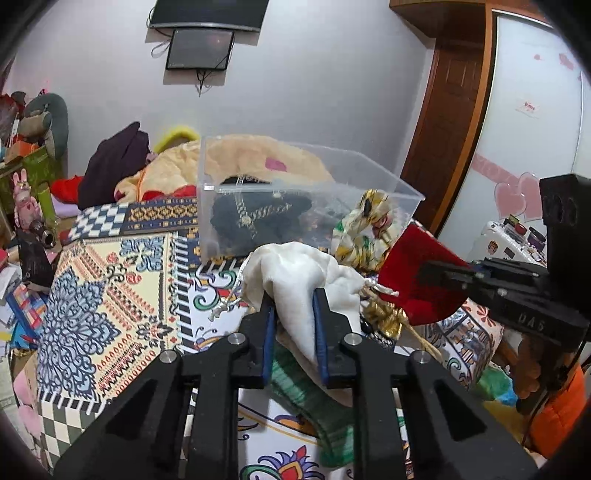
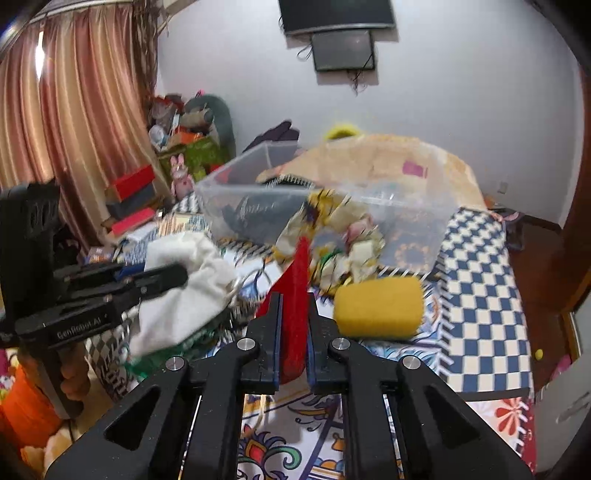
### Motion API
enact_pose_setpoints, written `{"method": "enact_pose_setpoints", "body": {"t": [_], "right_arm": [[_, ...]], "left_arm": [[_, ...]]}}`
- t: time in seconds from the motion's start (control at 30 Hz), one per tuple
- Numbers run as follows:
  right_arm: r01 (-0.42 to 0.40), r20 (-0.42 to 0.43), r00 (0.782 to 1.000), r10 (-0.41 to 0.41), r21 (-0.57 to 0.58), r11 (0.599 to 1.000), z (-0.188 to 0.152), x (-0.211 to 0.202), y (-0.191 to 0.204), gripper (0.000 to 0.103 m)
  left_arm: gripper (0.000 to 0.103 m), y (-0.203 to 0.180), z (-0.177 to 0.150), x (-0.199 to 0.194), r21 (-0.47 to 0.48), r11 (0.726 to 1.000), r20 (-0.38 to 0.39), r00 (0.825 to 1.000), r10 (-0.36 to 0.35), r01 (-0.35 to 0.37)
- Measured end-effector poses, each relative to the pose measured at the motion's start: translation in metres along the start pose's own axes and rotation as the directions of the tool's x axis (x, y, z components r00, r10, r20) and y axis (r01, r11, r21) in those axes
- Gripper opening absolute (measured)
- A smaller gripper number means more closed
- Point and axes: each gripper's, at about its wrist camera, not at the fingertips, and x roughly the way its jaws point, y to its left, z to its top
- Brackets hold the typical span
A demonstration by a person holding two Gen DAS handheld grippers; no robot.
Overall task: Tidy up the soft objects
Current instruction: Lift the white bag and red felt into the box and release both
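So I'm working over a bed with a loud patterned blanket point(image 1: 110, 295), TV point(image 2: 336, 14) at the top of the frame, curtains point(image 2: 74, 110) upper left. My left gripper point(image 1: 294, 301) is clamped on the white pouch point(image 1: 295, 273), "GenRobot.AI" printed on its side. My right gripper point(image 2: 294, 299) pinches the red pouch point(image 2: 297, 273). Clear bin point(image 1: 295, 192) sits center frame, yellow sponge point(image 2: 378, 306) just right of the red pouch.
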Motion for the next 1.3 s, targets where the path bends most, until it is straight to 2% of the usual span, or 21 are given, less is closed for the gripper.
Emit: {"method": "enact_pose_setpoints", "body": {"t": [0.2, 0.3, 0.43, 0.47, 0.5, 0.53, 0.57, 0.6, 0.7, 0.87, 0.97, 1.03, 1.1, 1.13, 1.17, 1.2, 1.3], "right_arm": [[0.003, 0.066, 0.998, -0.004, 0.019, 1.0, 0.012, -0.017, -0.005, 0.007], [-0.034, 0.025, 0.999, 0.033, 0.027, 0.999, 0.011, -0.012, -0.009, 0.007], [-0.032, -0.059, 0.998, 0.034, 0.031, 0.999, 0.001, 0.007, -0.008, 0.008], [-0.019, -0.076, 0.997, 0.021, 0.027, 0.999, -0.002, 0.011, -0.007, 0.015], [-0.01, -0.085, 0.996, 0.012, 0.024, 1.0, -0.004, 0.012, -0.007, 0.029], [0.004, -0.09, 0.996, -0.001, 0.025, 1.0, -0.007, 0.013, -0.007, 0.039], [0.028, -0.088, 0.996, -0.025, 0.029, 0.999, -0.01, 0.012, -0.007, 0.059], [0.05, -0.078, 0.996, -0.047, 0.036, 0.998, -0.011, 0.011, -0.007, 0.072], [0.05, -0.072, 0.996, -0.045, 0.063, 0.997, -0.014, 0.009, -0.01, 0.079], [0.075, -0.146, 0.987, -0.064, 0.066, 0.995, -0.017, 0.032, -0.01, 0.079], [0.075, -0.149, 0.987, -0.063, 0.072, 0.995, -0.019, 0.037, -0.01, 0.079], [0.083, -0.138, 0.988, -0.073, 0.066, 0.994, -0.018, 0.036, -0.01, 0.074], [0.085, -0.133, 0.988, -0.077, 0.054, 0.995, -0.018, 0.035, -0.009, 0.06], [0.079, -0.128, 0.989, -0.072, 0.055, 0.995, -0.018, 0.034, -0.009, 0.056], [0.07, -0.121, 0.991, -0.062, 0.057, 0.996, -0.018, 0.033, -0.009, 0.044], [0.058, -0.12, 0.991, -0.051, 0.055, 0.997, -0.017, 0.032, -0.009, 0.024], [0.06, -0.111, 0.992, -0.055, 0.039, 0.997, -0.018, 0.027, -0.009, 0.017]], "left_arm": [[0.018, -0.003, 0.012, -0.012, -0.001, 1.0, 0.039, 0.999, -0.001, 0.001], [0.018, -0.004, 0.014, -0.016, 0.004, 1.0, 0.055, 0.998, 0.012, -0.013], [0.018, -0.006, 0.013, -0.018, 0.01, 1.0, 0.054, 0.998, 0.022, -0.022], [0.018, -0.006, 0.012, -0.019, 0.008, 1.0, 0.052, 0.998, 0.023, -0.023], [0.018, -0.005, 0.012, -0.019, 0.006, 1.0, 0.051, 0.998, 0.024, -0.024], [0.018, -0.005, 0.011, -0.019, 0.004, 1.0, 0.05, 0.998, 0.023, -0.023], [0.018, -0.004, 0.011, -0.019, -0.001, 1.0, 0.049, 0.999, 0.02, -0.02], [0.018, -0.004, 0.01, -0.019, -0.004, 1.0, 0.047, 0.999, 0.02, -0.019], [0.018, -0.002, 0.009, -0.015, -0.015, 1.0, 0.033, 0.999, 0.017, -0.017], [0.018, -0.002, 0.006, -0.011, -0.02, 1.0, 0.019, 1.0, 0.017, -0.017], [0.018, -0.002, 0.007, -0.012, -0.019, 1.0, 0.023, 1.0, 0.019, -0.019], [0.018, -0.002, 0.007, -0.012, -0.021, 1.0, 0.023, 1.0, 0.018, -0.017], [0.018, -0.003, 0.007, -0.012, -0.022, 1.0, 0.023, 1.0, 0.019, -0.018], [0.018, -0.003, 0.007, -0.013, -0.021, 1.0, 0.024, 1.0, 0.02, -0.019], [0.018, -0.003, 0.007, -0.013, -0.021, 1.0, 0.025, 0.999, 0.021, -0.02], [0.018, -0.003, 0.008, -0.014, -0.021, 1.0, 0.026, 0.999, 0.021, -0.021], [0.018, -0.003, 0.009, -0.016, -0.026, 0.999, 0.032, 0.999, 0.024, -0.023]]}}
